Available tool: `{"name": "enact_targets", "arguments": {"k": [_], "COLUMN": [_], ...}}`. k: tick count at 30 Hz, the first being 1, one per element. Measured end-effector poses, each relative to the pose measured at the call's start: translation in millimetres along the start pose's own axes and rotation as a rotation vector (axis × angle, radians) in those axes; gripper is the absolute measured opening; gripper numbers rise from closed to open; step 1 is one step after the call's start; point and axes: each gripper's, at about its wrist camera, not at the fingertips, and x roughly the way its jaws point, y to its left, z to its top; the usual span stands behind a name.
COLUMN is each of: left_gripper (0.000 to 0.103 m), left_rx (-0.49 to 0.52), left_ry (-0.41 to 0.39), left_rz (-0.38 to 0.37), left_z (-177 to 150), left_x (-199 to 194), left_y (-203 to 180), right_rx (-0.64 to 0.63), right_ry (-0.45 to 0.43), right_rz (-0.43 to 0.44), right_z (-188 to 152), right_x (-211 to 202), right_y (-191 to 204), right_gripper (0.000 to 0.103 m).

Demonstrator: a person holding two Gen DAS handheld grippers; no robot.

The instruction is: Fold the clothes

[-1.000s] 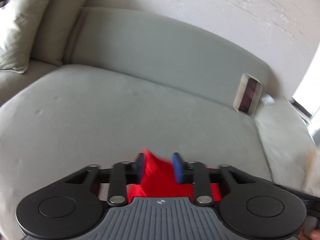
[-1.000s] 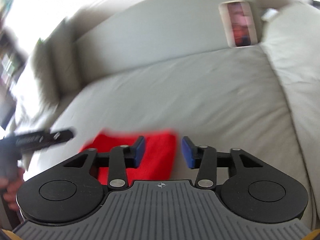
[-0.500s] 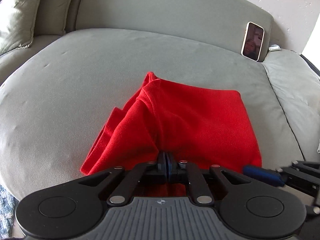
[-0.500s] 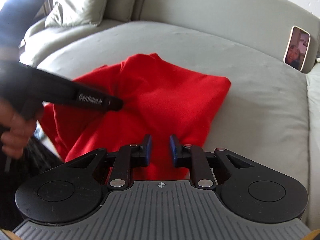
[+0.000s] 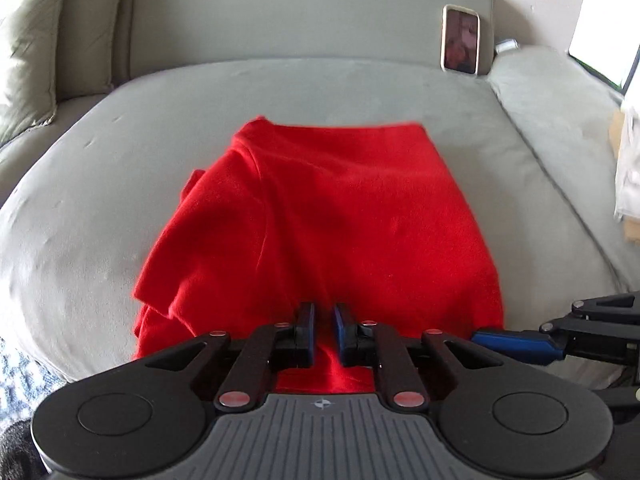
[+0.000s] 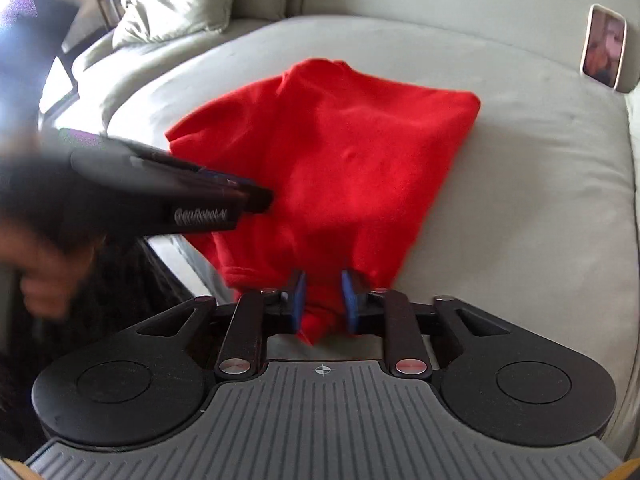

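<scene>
A red garment lies loosely folded on the grey sofa seat, with its near edge hanging toward me. My left gripper sits at that near edge, jaws a narrow gap apart with red cloth lying in the gap. My right gripper is at the garment's near right corner, its blue pads pressed against a bunched tail of the cloth. From the right wrist the left gripper shows blurred over the garment's left side, with a hand holding it. One blue finger of the right gripper reaches in from the right.
A phone leans upright against the sofa back at the far right, also seen as the phone. Grey pillows sit at the far left. A second seat cushion adjoins on the right. The seat's front edge drops off just below the grippers.
The left gripper's jaws, pressed together half a second ago, now stand slightly apart. The right gripper's jaws have narrowed onto the cloth's corner. The garment looks flatter and more spread out.
</scene>
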Motion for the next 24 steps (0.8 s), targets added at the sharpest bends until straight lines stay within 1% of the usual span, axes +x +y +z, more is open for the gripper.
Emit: {"name": "enact_targets", "arguments": {"k": [2,3,4,5,6,7,8,9,10,11,13,15,16,17,19,20,21,22,24], "left_gripper": [0.019,0.02,0.03,0.038,0.051,0.058,0.063,0.075,0.079,0.079,0.08,0.081,0.082,0.082,0.081,0.081,0.081,0.081,0.082], "left_rx": [0.034,0.052,0.069,0.087,0.099,0.102,0.09,0.062,0.021,-0.023,-0.107,-0.152,-0.161,-0.167,-0.158,-0.142,-0.124,-0.114,-0.115], "left_ry": [0.048,0.074,0.084,0.071,0.037,-0.008,-0.05,-0.09,-0.132,-0.164,-0.182,-0.165,-0.139,-0.101,-0.04,-0.023,-0.014,-0.013,-0.015], "left_rz": [0.019,0.035,0.045,0.051,0.057,0.06,0.064,0.066,0.064,0.063,0.08,0.096,0.1,0.121,0.214,0.26,0.285,0.291,0.273], "left_z": [0.3,-0.3,-2.2,-4.3,-5.9,-7.1,-5.8,-2.8,0.3,3.5,12.1,23.0,27.0,30.6,35.2,36.0,36.4,36.5,37.3], "left_x": [-9.5,-15.4,-22.5,-30.8,-40.8,-51.8,-61.8,-70.5,-77.6,-82.3,-83.2,-76.1,-69.3,-61.2,-46.7,-41.5,-37.9,-35.9,-34.0], "left_y": [0.6,1.3,2.7,4.7,8.4,13.6,19.7,27.4,37.1,47.3,64.4,72.9,77.6,80.7,80.0,76.9,73.7,71.0,68.8], "right_rx": [-0.014,-0.009,0.02,0.063,0.109,0.162,0.221,0.283,0.342,0.393,0.48,0.565,0.595,0.615,0.646,0.641,0.632,0.622,0.605], "right_ry": [0.037,0.053,0.058,0.055,0.047,0.027,0.003,-0.021,-0.044,-0.064,-0.083,-0.079,-0.072,-0.065,-0.052,-0.051,-0.05,-0.046,-0.04], "right_rz": [-0.029,-0.034,-0.016,0.017,0.052,0.089,0.123,0.151,0.173,0.19,0.203,0.209,0.211,0.208,0.199,0.187,0.175,0.164,0.145], "right_z": [-0.6,-0.9,-2.0,-2.9,-3.9,-5.5,-7.1,-7.7,-6.3,-3.6,4.0,10.3,13.6,15.9,20.6,22.4,24.2,26.3,30.4], "right_x": [-9.9,-16.1,-24.2,-33.0,-41.3,-48.8,-54.7,-58.0,-60.1,-60.6,-54.1,-48.0,-43.8,-40.3,-33.8,-31.7,-29.5,-27.1,-22.1], "right_y": [-1.0,-3.2,-8.4,-15.5,-23.5,-32.4,-40.3,-48.4,-55.9,-62.7,-72.4,-80.8,-83.8,-85.8,-89.1,-88.6,-87.9,-87.9,-87.7], "right_gripper": [0.021,0.025,0.03,0.031,0.035,0.041,0.042,0.043,0.044,0.045,0.054,0.055,0.055,0.055,0.055,0.055,0.055,0.055,0.055]}}
